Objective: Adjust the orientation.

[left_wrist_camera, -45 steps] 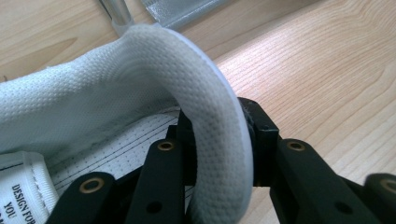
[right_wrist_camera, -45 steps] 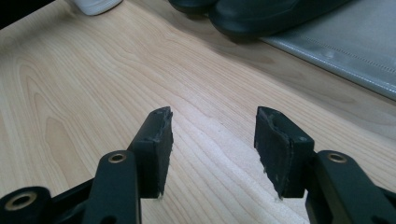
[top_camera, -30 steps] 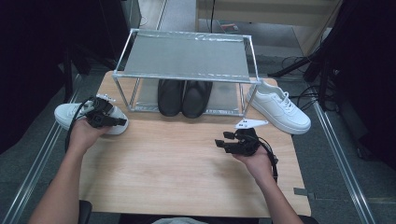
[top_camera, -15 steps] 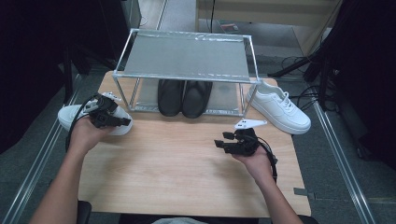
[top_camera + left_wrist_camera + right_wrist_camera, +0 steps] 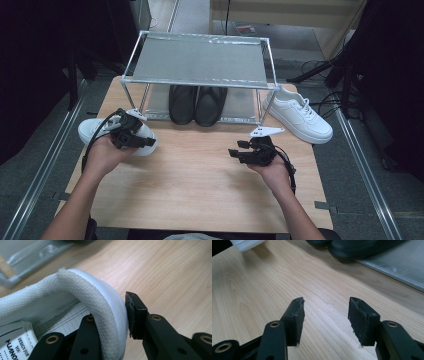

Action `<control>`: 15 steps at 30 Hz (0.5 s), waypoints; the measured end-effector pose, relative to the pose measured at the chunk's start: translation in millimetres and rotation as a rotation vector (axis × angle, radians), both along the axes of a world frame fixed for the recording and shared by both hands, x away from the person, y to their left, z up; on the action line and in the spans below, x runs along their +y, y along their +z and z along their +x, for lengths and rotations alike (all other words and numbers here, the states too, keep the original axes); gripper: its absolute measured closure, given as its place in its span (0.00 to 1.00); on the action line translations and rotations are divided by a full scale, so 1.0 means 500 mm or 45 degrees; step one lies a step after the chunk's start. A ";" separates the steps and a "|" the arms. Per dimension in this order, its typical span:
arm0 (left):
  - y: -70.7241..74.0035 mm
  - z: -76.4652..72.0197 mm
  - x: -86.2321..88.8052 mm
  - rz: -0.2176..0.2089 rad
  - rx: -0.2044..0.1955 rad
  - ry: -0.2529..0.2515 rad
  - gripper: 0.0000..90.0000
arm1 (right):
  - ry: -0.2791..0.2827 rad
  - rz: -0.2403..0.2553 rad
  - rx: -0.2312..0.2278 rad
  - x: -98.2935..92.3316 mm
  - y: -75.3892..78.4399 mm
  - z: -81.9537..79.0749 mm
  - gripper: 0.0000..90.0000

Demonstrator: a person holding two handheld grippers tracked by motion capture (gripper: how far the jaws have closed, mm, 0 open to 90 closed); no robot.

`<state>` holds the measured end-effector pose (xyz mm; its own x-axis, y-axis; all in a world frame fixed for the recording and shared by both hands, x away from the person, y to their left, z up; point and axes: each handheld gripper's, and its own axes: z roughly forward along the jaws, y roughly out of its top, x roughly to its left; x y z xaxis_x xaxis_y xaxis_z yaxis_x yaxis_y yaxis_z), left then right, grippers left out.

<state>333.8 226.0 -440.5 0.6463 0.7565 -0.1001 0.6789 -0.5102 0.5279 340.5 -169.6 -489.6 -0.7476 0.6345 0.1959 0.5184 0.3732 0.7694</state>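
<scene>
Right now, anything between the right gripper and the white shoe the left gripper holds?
Bare wooden tabletop, per the high view. The right gripper stands open over it; the left gripper clamps the white shoe by its heel collar.

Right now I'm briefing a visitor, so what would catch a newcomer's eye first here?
The metal rack at the table's far side, with black shoes beneath it. Then two white sneakers: one right of the rack, the other at the left, its heel collar clamped in the left gripper. The right gripper hangs open.
</scene>
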 end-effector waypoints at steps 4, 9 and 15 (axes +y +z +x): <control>0.010 -0.019 -0.027 -0.029 -0.007 -0.037 0.83 | 0.010 -0.003 0.002 0.008 0.000 0.004 0.54; 0.017 -0.045 -0.080 -0.037 -0.011 -0.135 0.82 | 0.028 -0.009 0.007 0.018 -0.001 0.008 0.54; 0.011 -0.067 -0.153 -0.004 -0.019 -0.251 0.83 | 0.031 -0.029 0.012 0.025 -0.003 0.010 0.54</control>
